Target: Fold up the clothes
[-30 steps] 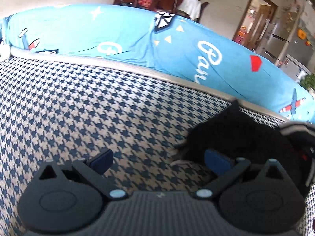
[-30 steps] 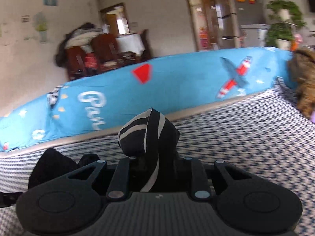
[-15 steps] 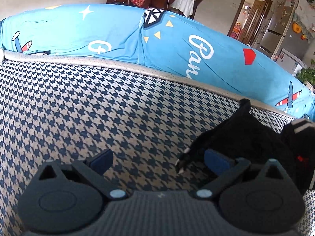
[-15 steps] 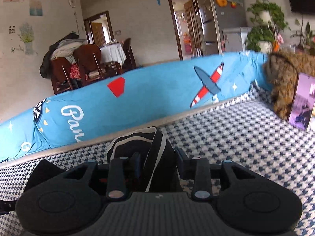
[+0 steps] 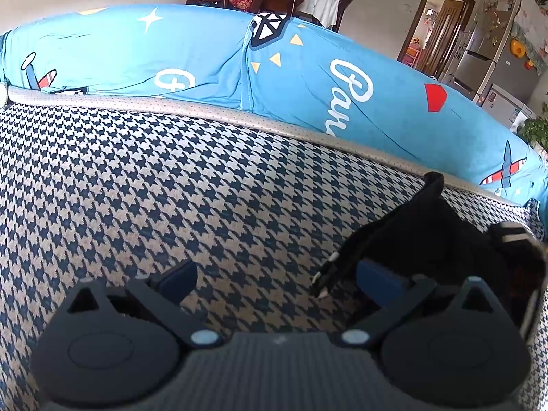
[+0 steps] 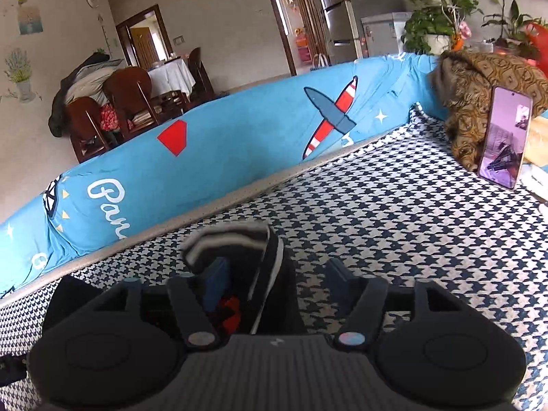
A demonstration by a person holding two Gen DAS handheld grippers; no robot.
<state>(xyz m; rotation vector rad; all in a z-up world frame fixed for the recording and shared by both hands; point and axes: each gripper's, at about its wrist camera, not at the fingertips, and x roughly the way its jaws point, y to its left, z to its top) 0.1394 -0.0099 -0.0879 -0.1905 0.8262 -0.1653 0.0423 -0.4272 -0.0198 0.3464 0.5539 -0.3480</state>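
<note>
Left gripper (image 5: 274, 275) is hovering over the houndstooth sofa seat (image 5: 171, 188), fingers spread wide, nothing between them. The black garment (image 5: 421, 236) is lying just off the left gripper's right finger (image 5: 376, 279), bunched, its long axis running up and away toward the blue sofa cushion (image 5: 205, 58); a white-tipped drawstring (image 5: 325, 279) is dangling from its near edge into the gap. Cannot tell whether the right finger is touching the cloth.

Right gripper (image 6: 277, 274) is sitting partly open, with the garment's striped cuff (image 6: 233, 239) standing between the fingers, against the left finger (image 6: 215, 281) and apart from the right one; whether it is actually pinched, cannot tell. Judging by this, the right gripper is nearer the cloth; the left needs to shift rightward to catch an edge.

Ahead right of the right fingers, well apart: a phone (image 6: 503, 137) propped against a brown blanket (image 6: 479, 78). Nothing is blocking the seat between.
</note>
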